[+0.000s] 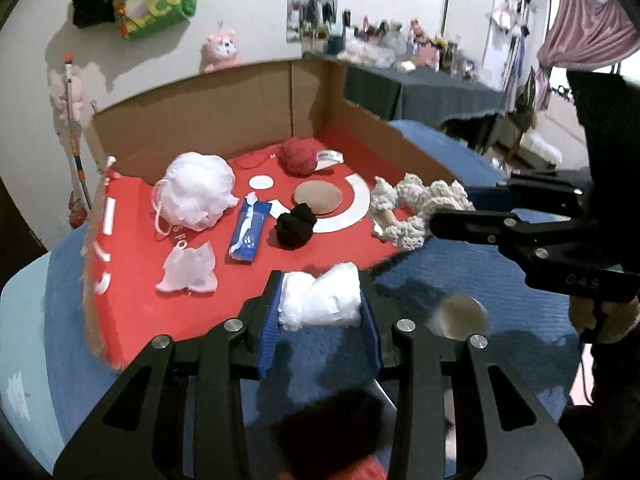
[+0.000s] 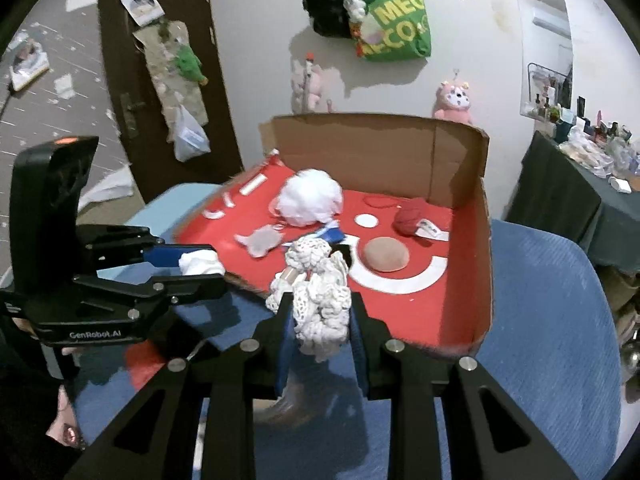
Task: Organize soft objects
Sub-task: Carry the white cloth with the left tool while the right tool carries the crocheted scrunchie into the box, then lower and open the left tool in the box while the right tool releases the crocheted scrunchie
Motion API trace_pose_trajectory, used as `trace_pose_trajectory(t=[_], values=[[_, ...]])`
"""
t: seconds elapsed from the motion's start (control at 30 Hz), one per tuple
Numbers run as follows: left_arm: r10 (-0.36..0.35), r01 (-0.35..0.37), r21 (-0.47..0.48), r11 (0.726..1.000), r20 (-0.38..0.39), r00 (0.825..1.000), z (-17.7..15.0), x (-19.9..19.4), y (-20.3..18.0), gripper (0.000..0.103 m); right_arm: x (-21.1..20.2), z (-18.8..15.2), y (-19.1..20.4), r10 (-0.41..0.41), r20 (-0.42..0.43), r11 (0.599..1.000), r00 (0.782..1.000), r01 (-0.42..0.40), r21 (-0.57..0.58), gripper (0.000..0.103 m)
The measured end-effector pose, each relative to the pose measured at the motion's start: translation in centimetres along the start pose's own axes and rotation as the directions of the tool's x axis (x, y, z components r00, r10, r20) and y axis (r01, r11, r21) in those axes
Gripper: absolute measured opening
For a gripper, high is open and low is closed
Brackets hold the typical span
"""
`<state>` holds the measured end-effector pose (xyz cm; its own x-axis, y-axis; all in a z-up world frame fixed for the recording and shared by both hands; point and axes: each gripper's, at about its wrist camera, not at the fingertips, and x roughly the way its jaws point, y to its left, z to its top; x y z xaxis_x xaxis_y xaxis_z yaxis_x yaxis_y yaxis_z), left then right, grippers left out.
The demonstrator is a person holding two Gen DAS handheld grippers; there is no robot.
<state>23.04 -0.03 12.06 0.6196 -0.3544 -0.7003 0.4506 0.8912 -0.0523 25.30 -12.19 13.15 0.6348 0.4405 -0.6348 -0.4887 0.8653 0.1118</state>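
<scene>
We see the left gripper clamped on a crumpled white cloth wad, its blue-padded fingers pressing the bundle from both sides, the tool angled downward over the near edge of the open cardboard box. From the other side, the same gripper reaches in level from the left with the white cloth wad at its tip.

The right gripper is closed tight on a cream crocheted piece, a knobbly, lacy bundle bulging above and hanging below the jaws; it too tilts down toward the box. In the left wrist view this gripper comes in from the right, the crocheted piece hanging at the box's right wall.

Both loads hover over the blue bedspread at the box's open front. Inside, on the red lining, we count a white mesh bath pouf, a red yarn ball, a black cloth lump, a blue-and-white packet, a pale translucent scrap and a tan round pad.

A green tote bag and a pink plush toy hang on the wall behind.
</scene>
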Motion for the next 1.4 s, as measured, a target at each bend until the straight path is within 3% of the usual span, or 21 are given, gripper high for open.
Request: trace_pose_trajectory(t=[0.23,0.57,0.9,1.33,1.4], values=[[0.000,0.001,0.004,1.000,-0.117,0.993,2.1,5.0,1.6,0.033,5.1,1.6,-1.9,-0.085,-0.108,0.996,0.991,0.083,-0.020,0.028],[0.019,-0.017,0.011,1.000,-0.256,0.966,2.9,9.8,3.0,0.033,9.6,2.6,-3.0,-0.151,-0.240,0.988,0.959,0.140,-0.063,0.028],[0.029,-0.031,0.000,1.000,-0.314,0.949,3.2,11.6,4.4,0.035,11.9,2.7,-4.1,-0.189,-0.302,0.982,0.934,0.178,-0.063,0.030],[0.067,-0.060,0.031,0.998,-0.321,0.945,3.2,12.1,5.1,0.035,13.2,2.7,-5.0,-0.238,-0.320,0.971,0.917,0.226,-0.075,0.032],[0.074,-0.068,0.032,0.997,-0.316,0.946,3.2,12.1,5.1,0.043,13.2,2.7,-4.9,-0.235,-0.320,0.972,0.918,0.223,-0.075,0.035]])
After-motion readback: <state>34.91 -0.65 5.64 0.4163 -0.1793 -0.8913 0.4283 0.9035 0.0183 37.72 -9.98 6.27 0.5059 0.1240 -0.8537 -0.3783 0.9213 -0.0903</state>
